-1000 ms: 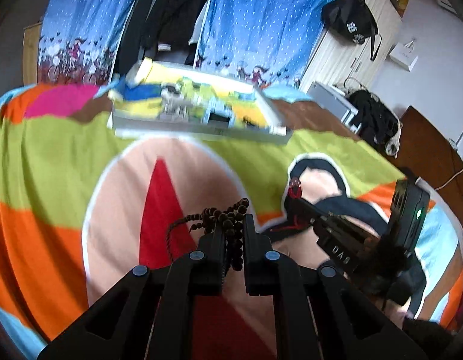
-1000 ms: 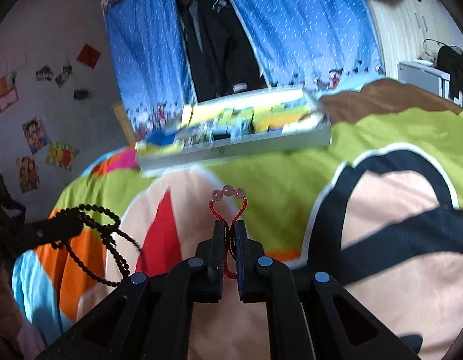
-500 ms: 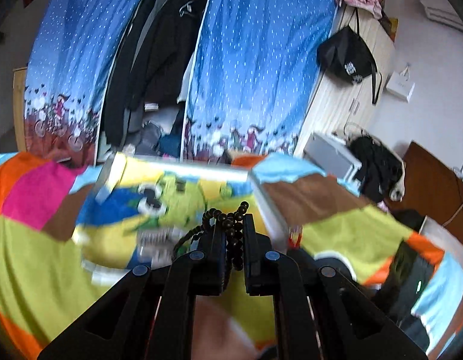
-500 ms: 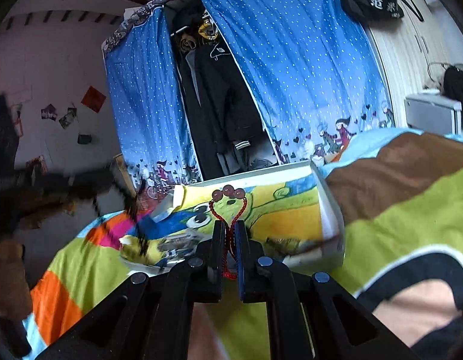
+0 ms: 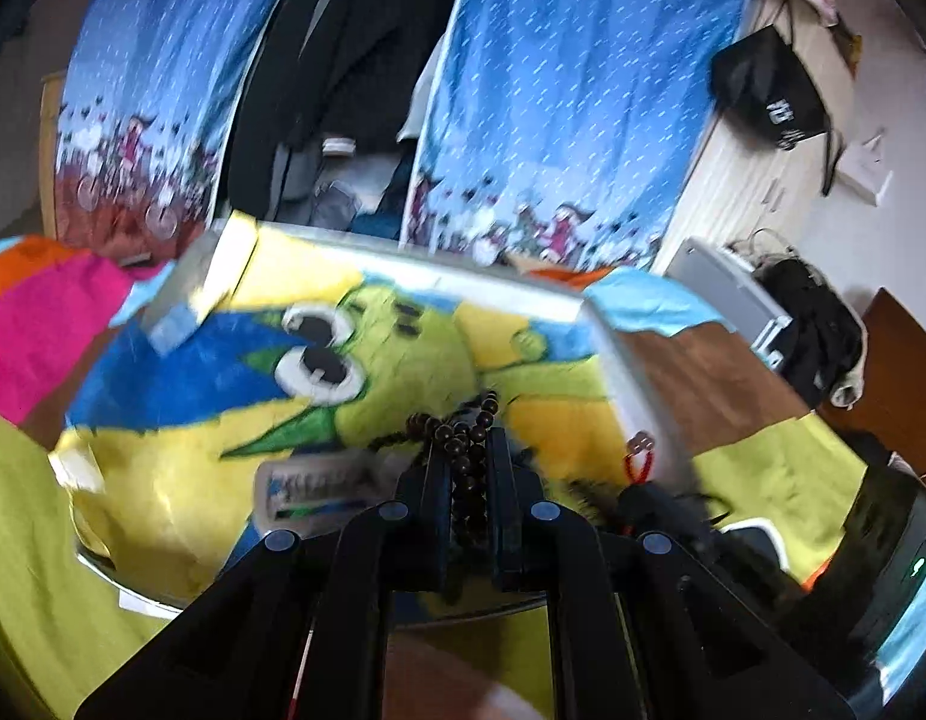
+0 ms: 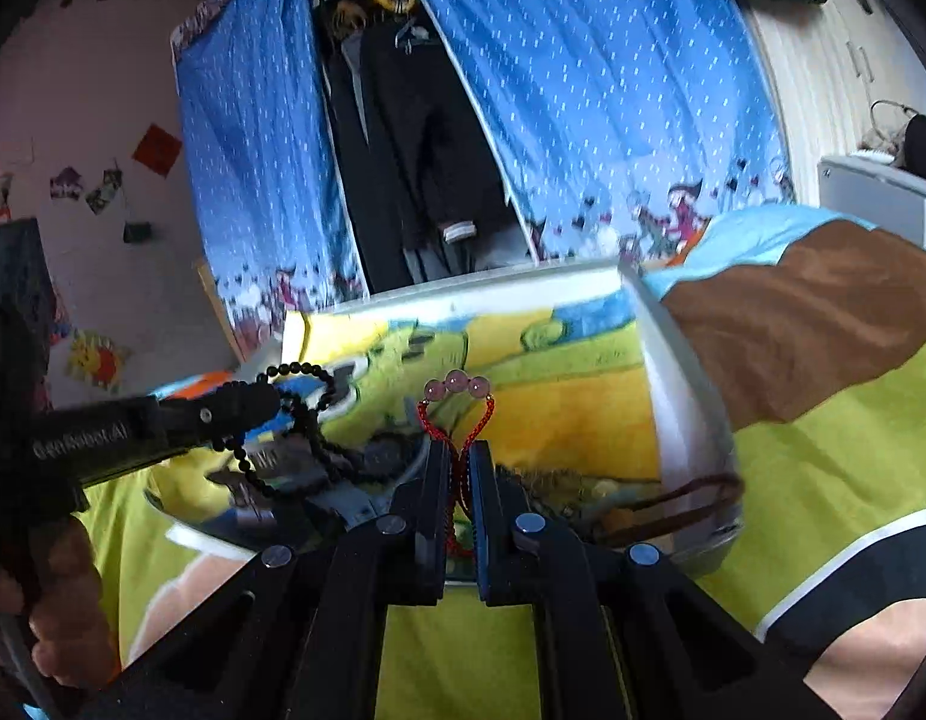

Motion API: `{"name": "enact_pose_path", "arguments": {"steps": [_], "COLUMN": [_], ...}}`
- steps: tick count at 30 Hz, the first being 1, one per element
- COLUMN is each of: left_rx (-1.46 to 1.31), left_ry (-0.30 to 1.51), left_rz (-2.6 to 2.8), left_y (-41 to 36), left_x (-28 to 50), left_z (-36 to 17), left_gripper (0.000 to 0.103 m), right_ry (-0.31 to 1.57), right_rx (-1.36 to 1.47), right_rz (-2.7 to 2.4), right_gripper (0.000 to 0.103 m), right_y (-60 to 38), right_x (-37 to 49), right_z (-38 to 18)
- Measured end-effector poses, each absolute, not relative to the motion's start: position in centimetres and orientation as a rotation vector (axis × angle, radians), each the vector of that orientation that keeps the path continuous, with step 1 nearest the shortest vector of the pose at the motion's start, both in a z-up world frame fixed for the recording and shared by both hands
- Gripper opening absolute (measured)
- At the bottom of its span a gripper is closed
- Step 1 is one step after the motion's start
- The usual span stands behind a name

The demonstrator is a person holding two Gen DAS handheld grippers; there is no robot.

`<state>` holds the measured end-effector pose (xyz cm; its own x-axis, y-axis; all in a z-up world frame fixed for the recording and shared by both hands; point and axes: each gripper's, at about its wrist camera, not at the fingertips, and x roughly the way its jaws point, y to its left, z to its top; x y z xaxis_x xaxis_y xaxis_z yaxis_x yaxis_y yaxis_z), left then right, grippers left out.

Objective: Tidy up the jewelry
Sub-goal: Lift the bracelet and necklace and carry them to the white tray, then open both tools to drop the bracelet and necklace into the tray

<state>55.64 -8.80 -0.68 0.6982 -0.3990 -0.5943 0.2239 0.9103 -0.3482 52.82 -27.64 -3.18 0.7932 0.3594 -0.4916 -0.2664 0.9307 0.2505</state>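
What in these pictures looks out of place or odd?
A brown cord hangs over the near rim of the box, partly outside it. Otherwise nothing stands out: the left gripper holds the dark bead strand and the right gripper the red bracelet above the box.

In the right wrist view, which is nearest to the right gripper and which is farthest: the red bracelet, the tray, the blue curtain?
1. red bracelet: held between the jaws of the right gripper.
2. tray: just beyond, below the bracelet.
3. blue curtain: far behind the tray.
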Motion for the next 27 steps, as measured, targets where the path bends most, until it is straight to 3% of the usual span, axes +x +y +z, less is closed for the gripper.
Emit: {"name": "enact_pose_path", "arguments": {"steps": [7,10,12,13,16,19,27], "left_rx": [-0.292,-0.245,-0.23,-0.233,-0.244,-0.262,-0.251], "left_ry": [0.751,0.737,0.715,0.698,0.673,0.679,0.601], "left_rz": [-0.32,-0.314,-0.302,-0.295,-0.28,-0.246,-0.173], "left_y": [-7.6,-8.0,-8.2,-8.0,-7.8,-7.1,-5.5], "left_x": [55.9,55.2,54.6,54.2,53.5,52.7,47.7], "left_z": [-2.5,-2.0,-1.6,-1.4,-0.7,0.1,4.4], "left_gripper": [0.008,0.017,0.045,0.05,0.053,0.053,0.09], "right_ry": [0.594,0.593,0.586,0.583,0.574,0.559,0.454], "right_rx": [0.16,0.153,0.148,0.145,0.147,0.16,0.189], "right_rz": [0.332,0.323,0.321,0.317,0.302,0.282,0.274], "right_gripper": [0.009,0.015,0.023,0.027,0.034,0.047,0.093], "right_y": [-27.3,-27.2,-27.1,-27.2,-27.5,-28.2,-29.9], "right_x": [53.0,52.9,52.7,52.6,52.1,51.2,46.1], "right_z": [-4.1,-4.1,-3.9,-3.6,-2.9,-1.8,3.6]}}
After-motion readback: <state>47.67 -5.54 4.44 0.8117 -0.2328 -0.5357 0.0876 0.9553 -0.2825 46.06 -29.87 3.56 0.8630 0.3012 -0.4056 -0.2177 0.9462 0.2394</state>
